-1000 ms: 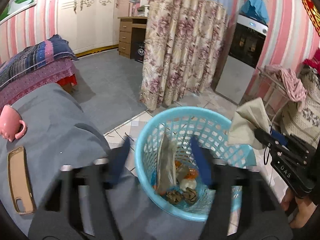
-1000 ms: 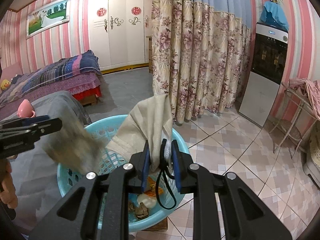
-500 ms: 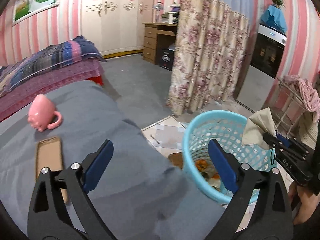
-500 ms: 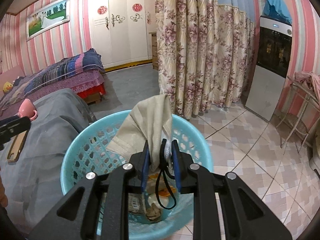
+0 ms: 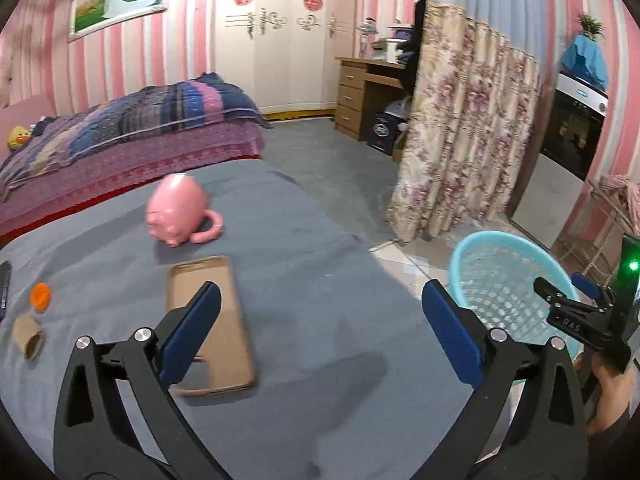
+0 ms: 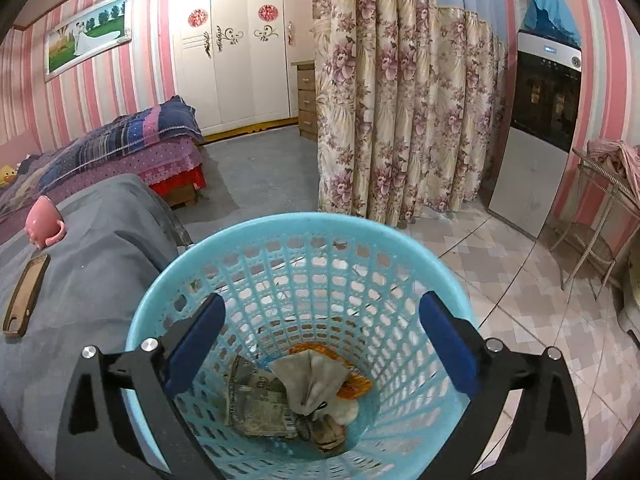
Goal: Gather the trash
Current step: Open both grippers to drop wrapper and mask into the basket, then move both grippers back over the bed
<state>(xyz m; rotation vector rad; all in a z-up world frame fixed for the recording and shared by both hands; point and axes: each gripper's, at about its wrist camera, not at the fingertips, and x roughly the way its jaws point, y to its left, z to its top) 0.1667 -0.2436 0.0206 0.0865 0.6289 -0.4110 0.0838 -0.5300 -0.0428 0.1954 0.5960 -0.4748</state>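
Hanging over the blue basket (image 6: 224,248), my right gripper (image 6: 320,336) has just been opening its jaws, and now they stand wide apart with nothing between them. Down in the basket lies the beige cloth bag (image 6: 310,380), on top of a crumpled gray wrapper (image 6: 256,400) and an orange wrapper (image 6: 352,384). No pad touches the bag.

My left gripper (image 5: 320,320) is over the gray blanket (image 5: 320,264) on the bed. Its jaws have been opening too, and they are spread wide and empty. Just under them lies a brown phone case (image 5: 224,320), flat on the blanket. Behind the case sits a pink mug (image 5: 176,212), tipped on its side. Off to the left are a small orange cap (image 5: 41,295) and a cardboard tube (image 5: 28,338), near each other but apart.

From the left camera I see the basket (image 5: 500,280) beside the bed, with my right gripper (image 5: 568,292) at its rim and my hand (image 5: 608,384) holding it.
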